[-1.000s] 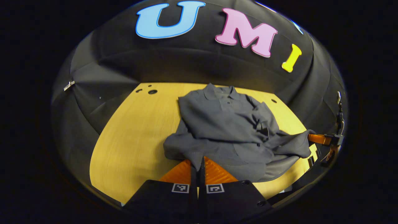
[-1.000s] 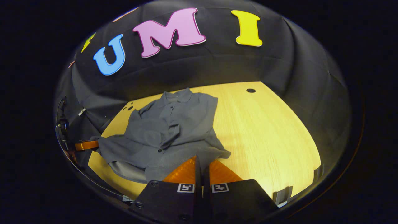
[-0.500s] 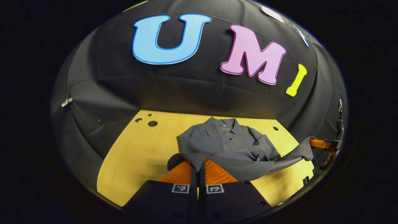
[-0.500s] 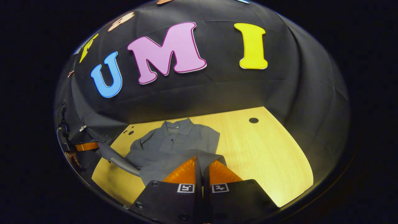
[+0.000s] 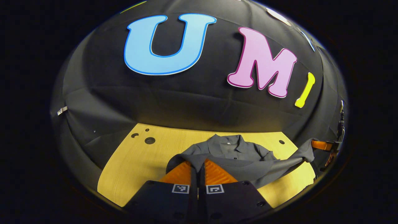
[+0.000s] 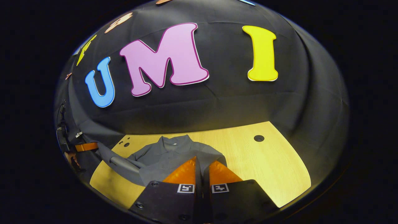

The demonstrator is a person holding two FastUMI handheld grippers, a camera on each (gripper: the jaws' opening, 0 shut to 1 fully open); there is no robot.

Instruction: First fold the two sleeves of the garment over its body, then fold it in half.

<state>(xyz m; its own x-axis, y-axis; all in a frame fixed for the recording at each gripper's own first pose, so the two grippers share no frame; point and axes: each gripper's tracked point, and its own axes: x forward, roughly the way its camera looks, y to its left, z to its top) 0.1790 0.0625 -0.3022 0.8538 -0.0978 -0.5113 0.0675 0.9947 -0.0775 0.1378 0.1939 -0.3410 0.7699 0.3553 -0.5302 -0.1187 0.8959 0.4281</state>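
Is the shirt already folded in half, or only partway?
Partway: both grippers, left and right, hold the shirt's hem raised above its body, collar uncovered.

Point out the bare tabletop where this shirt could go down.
Bare wood lies left of the shirt toward the table holes, and right of it out to the lone hole. The middle is crowded: both claws, left and right, pinch its hem.

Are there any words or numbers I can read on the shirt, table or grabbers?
No words can be read.
On the shirt, a white collar tag is too small to read.
On the left gripper and right gripper, square markers carry patterns, not words.
On the table, no writing.
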